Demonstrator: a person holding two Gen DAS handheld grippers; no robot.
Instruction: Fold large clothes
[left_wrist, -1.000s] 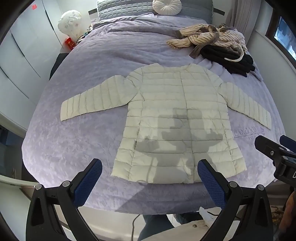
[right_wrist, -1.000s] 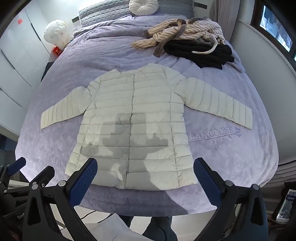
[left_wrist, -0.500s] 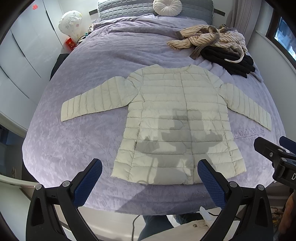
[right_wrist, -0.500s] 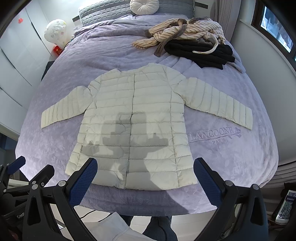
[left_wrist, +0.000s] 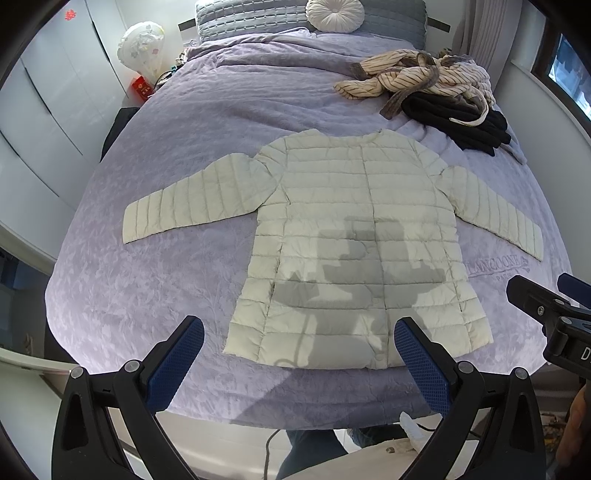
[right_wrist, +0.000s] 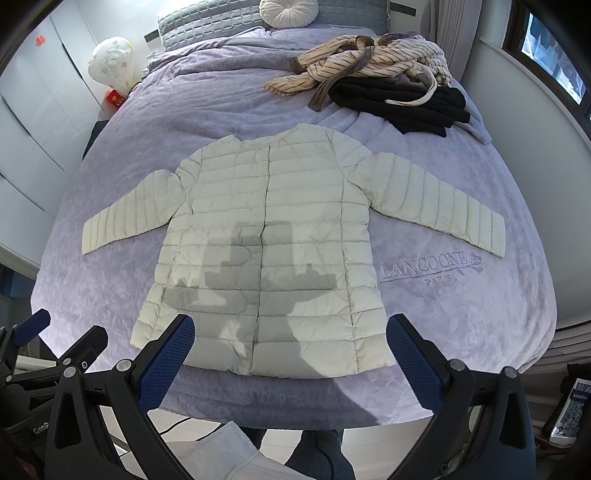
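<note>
Cream quilted jacket (left_wrist: 354, 251), one; two wide-apart grippers, left gripper (left_wrist: 299, 354), right gripper (right_wrist: 291, 350).

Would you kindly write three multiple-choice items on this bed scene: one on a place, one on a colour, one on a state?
1. Where does the clothes pile lie?
A. on the jacket
B. at the bed's far right, beyond the jacket
C. on the floor

2. What colour is the jacket?
A. cream
B. red
C. navy

3. How does the jacket lie?
A. folded in half
B. crumpled in a heap
C. flat, both sleeves spread out

Answers:
1 B: the striped and black clothes sit on the bedspread near the pillows, apart from the jacket.
2 A: its quilted panels are pale cream against the lilac cover.
3 C: the body lies flat, a sleeve stretches to each side, and the left gripper and right gripper are both open, clear of it.
</note>
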